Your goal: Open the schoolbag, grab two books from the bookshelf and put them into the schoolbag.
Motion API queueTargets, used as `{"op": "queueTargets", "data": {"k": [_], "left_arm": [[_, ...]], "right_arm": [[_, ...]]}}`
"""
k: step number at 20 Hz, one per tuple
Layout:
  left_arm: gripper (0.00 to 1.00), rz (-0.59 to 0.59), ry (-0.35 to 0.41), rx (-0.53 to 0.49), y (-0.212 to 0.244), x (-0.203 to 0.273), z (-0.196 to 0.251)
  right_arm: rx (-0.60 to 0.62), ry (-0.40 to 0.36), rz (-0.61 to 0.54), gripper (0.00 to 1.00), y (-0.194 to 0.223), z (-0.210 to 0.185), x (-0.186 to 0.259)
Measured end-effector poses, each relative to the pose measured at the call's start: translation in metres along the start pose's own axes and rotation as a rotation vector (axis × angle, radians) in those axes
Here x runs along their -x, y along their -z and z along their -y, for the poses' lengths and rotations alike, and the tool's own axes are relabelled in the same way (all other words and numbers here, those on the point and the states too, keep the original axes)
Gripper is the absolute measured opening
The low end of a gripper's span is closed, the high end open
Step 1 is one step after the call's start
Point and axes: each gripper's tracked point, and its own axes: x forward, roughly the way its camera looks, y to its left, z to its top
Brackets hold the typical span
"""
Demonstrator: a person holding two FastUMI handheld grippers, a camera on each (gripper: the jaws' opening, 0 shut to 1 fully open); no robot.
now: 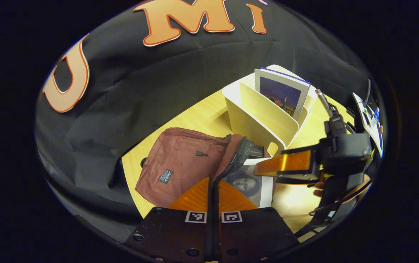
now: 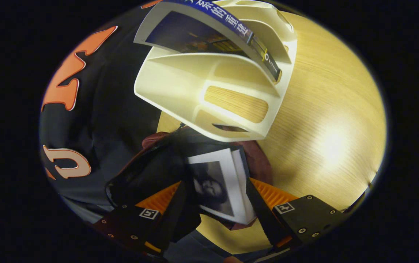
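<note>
Schoolbag (image 1: 180, 164) lies flat on the table (image 1: 198, 117), just in front of the bookshelf (image 1: 264, 117), its zipped mouth turned toward the shelf and pulled open. Your left gripper (image 1: 213, 186) has its fingers nearly together on the raised lip of that mouth, by the zip; my guess is you're lifting the flap so the opening stays wide enough for a book to slide under. Whether both fingers truly pinch the fabric, the left gripper view doesn't settle

Your right gripper (image 2: 218, 190) stands fairly wide, with a white book (image 2: 220, 182) between its fingers. The book's far end is already inside the bag's mouth and its near end sticks out toward you. The fingers sit at the book's two edges, but I can't tell if they press on it or have just let go. Holding it by the edges would keep it level with the opening, which fits feeding it in flat

A second book (image 1: 282, 93) stands upright in the shelf's rear slot, leaning on a divider; the slots nearer the bag look bare

What crowds you: the shelf's front corner sits right by the bag's mouth, so there's little room beside the book, and the raised flap hangs over the way in
</note>
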Motion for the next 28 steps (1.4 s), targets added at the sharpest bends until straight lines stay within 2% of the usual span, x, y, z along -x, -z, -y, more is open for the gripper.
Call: {"op": "queueTargets", "data": {"k": [3,10,13,15,17,19,22,28], "left_arm": [[0.0,0.016,0.02,0.03,0.008,0.002,0.002],[0.01,0.031,0.027,0.071,0.009,0.003,0.005],[0.01,0.026,0.025,0.086,0.012,0.001,0.005],[0.01,0.023,0.024,0.093,0.012,0.001,0.005],[0.01,0.023,0.015,0.097,0.012,0.001,0.004],[0.01,0.023,0.003,0.099,0.012,0.001,0.002],[0.01,0.014,-0.006,0.095,0.012,0.003,0.001],[0.01,-0.012,-0.028,0.106,0.013,0.002,0.001]], "right_arm": [[0.095,0.029,0.059,0.98,-0.027,0.005,0.032],[0.441,0.13,0.205,0.98,-0.111,0.006,0.119],[0.654,0.217,0.264,0.98,-0.152,-0.008,0.148],[0.74,0.232,0.275,0.98,-0.17,-0.03,0.158],[0.781,0.222,0.266,0.98,-0.185,-0.053,0.161],[0.839,0.245,0.24,0.98,-0.196,-0.067,0.155],[0.912,0.296,0.189,0.98,-0.215,-0.076,0.133],[0.948,0.346,0.043,0.99,-0.229,-0.077,0.072]]}}
